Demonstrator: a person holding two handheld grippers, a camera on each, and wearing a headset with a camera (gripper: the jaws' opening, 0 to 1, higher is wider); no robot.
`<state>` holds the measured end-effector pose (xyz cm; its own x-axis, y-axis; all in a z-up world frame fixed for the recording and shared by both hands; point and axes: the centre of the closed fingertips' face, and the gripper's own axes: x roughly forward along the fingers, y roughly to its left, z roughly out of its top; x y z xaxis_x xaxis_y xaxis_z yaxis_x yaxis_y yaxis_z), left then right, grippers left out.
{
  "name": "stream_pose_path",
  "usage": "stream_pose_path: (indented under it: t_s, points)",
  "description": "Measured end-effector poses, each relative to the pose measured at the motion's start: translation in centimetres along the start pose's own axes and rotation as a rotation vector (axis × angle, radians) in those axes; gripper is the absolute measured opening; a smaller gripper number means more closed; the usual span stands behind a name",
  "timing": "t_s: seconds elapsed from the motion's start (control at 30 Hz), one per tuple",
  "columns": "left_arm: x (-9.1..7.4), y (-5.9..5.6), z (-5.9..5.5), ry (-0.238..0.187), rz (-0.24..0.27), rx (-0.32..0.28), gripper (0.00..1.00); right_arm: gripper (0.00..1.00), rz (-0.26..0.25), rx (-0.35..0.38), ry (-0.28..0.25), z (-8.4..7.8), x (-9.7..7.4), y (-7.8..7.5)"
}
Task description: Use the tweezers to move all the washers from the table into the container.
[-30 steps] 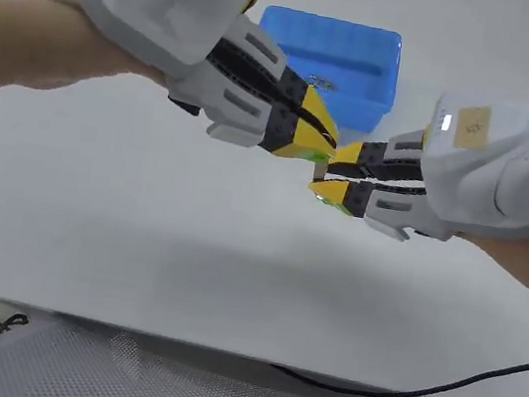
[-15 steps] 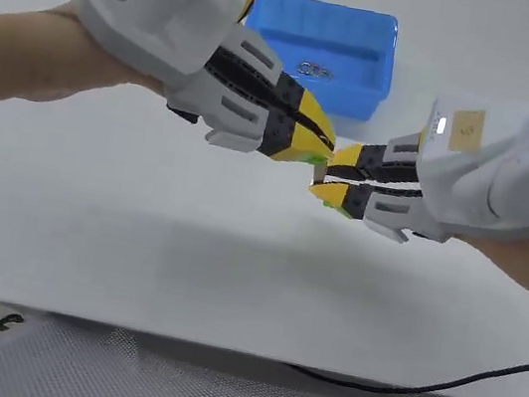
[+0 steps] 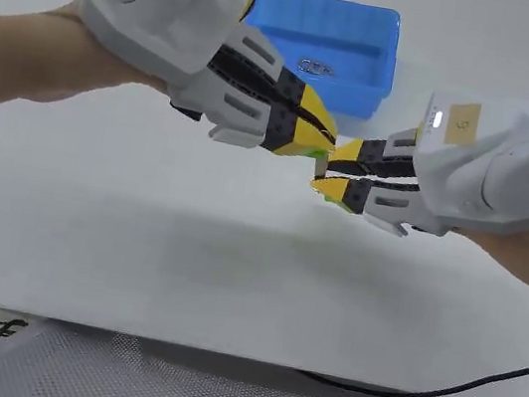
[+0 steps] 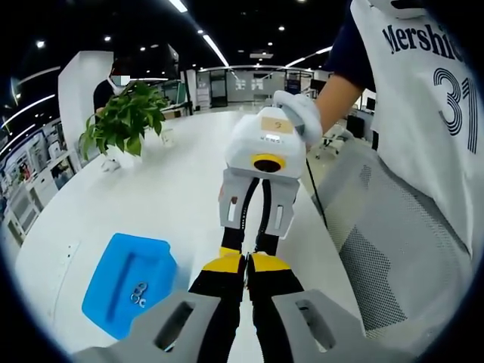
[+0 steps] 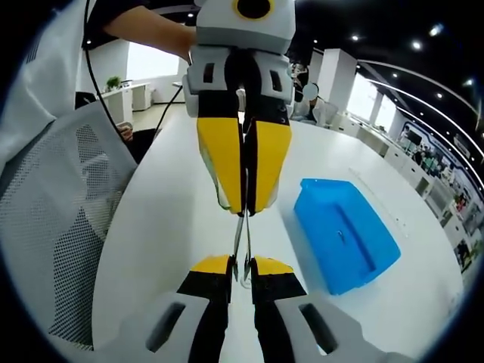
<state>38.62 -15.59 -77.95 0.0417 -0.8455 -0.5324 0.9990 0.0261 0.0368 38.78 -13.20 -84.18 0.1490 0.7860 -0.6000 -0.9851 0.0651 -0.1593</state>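
Change since a second ago: I am still holding my left gripper (image 3: 322, 137) and my right gripper (image 3: 324, 180) tip to tip above the counter (image 3: 139, 229), and their pose is hardly differing. The container is sitting a little higher in the head view, which is shifting as a whole.

Left jaws: they are pressing together on one end of the tweezers (image 5: 243, 238). In the right gripper view the two yellow tips are coming down from the top, with the thin metal blades sticking out from between them.

Right jaws: they are clenching the other end of the tweezers, which is lying in the narrow slot between my two yellow tips.

Tweezers: slim and silvery, they are spanning the short gap from one gripper to the other, up off the counter.

Container (image 3: 371, 34): blue and rectangular, it is standing on the counter beyond both grippers.

Washers (image 3: 315, 68): a small cluster of metal rings is lying on the container's floor. It is also showing in the left gripper view (image 4: 138, 291).
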Motion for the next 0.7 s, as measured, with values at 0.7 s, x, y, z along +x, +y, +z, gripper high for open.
stream_pose_path:
  t_s: [0.7]
  points:
    - [0.67, 0.24, -0.66, 0.017, 0.0, 0.005, 0.06, 0.11, 0.005, 0.014, 0.012, -0.79, 0.57, -0.16]
